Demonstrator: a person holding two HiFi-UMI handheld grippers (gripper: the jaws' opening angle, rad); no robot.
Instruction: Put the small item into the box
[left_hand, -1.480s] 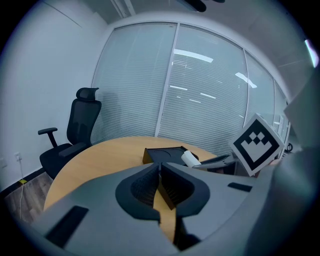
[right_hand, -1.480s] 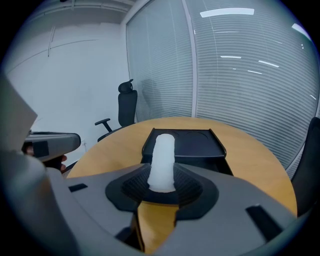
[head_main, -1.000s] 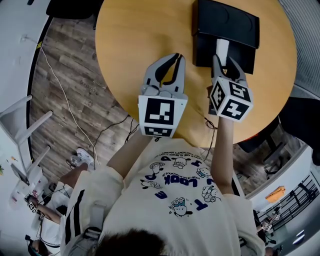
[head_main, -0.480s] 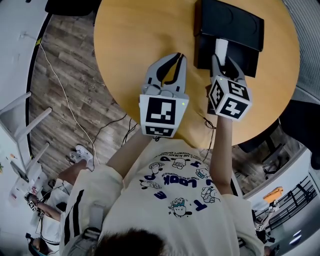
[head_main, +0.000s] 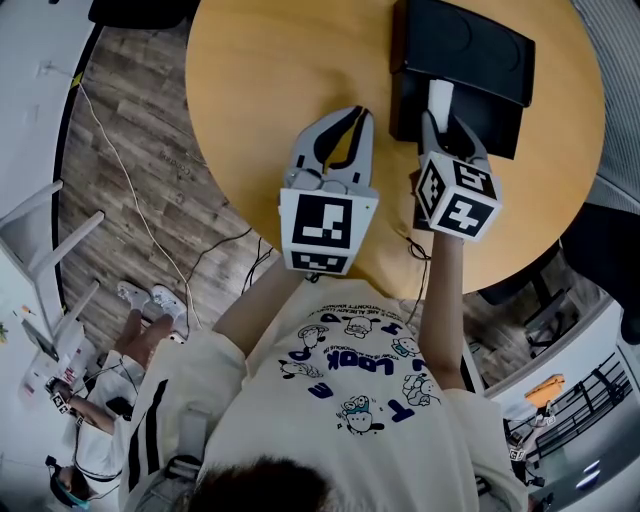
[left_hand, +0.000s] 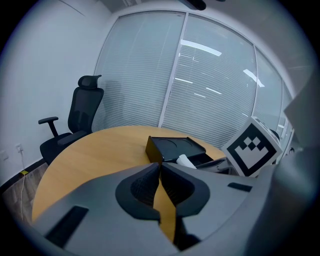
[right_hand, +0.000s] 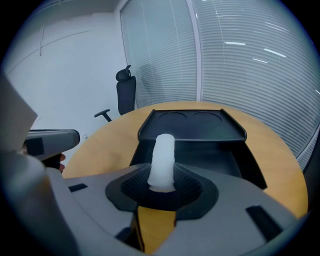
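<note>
Above the open black box (head_main: 497, 122), gripping a white cylinder (right_hand: 162, 159) in the right tongs (right_hand: 161, 186); over the worktop (head_main: 270, 80), holding the left tongs (left_hand: 160, 171) clenched, empty.

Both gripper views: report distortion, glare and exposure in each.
Left gripper view: fisheye bends the window frame, corners vignette black, light streaks glare on the blinds. Right gripper view: same barrel warp; the white item looks washed out, the box is sharp.
</note>
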